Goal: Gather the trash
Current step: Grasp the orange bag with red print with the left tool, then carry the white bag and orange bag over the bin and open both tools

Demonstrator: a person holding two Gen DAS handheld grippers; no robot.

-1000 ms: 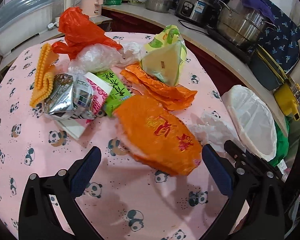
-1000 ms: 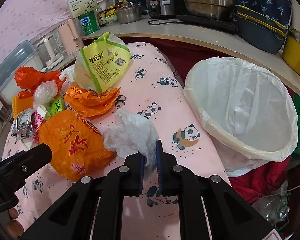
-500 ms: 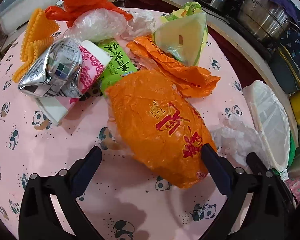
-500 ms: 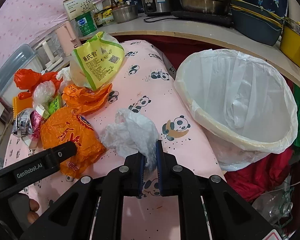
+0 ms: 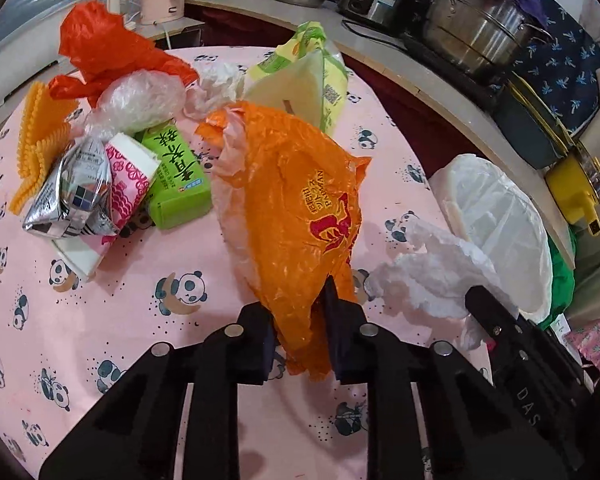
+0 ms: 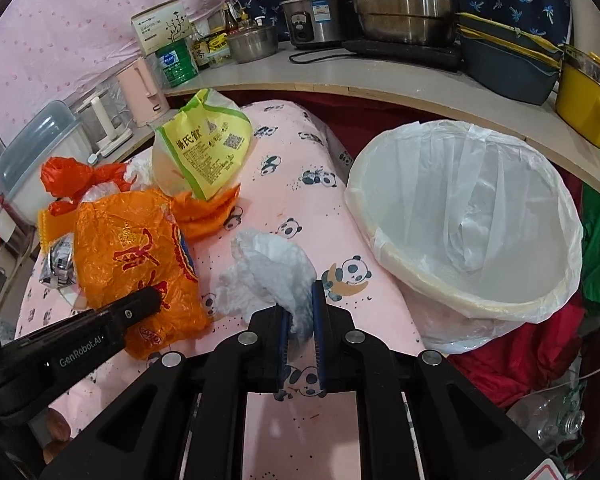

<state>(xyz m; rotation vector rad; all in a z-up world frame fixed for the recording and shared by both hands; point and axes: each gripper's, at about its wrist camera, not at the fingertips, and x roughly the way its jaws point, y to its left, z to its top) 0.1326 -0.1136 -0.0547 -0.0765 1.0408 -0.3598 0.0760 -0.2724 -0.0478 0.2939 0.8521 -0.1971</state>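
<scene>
My left gripper is closing its jaws on the near end of an orange plastic bag with red print, and the bag stands bunched up between the pads. The same orange bag shows at the left of the right wrist view with the left gripper's finger across it. My right gripper is shut on a crumpled white tissue, held just left of the bin. The white-lined trash bin stands beside the table's right edge. The white tissue and bin also appear at the right of the left wrist view.
More trash lies on the pink panda tablecloth: a green carton, a foil pouch, a pink cup, a red bag, a yellow-green packet. A counter with pots curves behind.
The left gripper moved forward over the orange bag and its wide jaws came together on the bag's near end, which now stands bunched up. The right gripper kept its hold on the tissue.
</scene>
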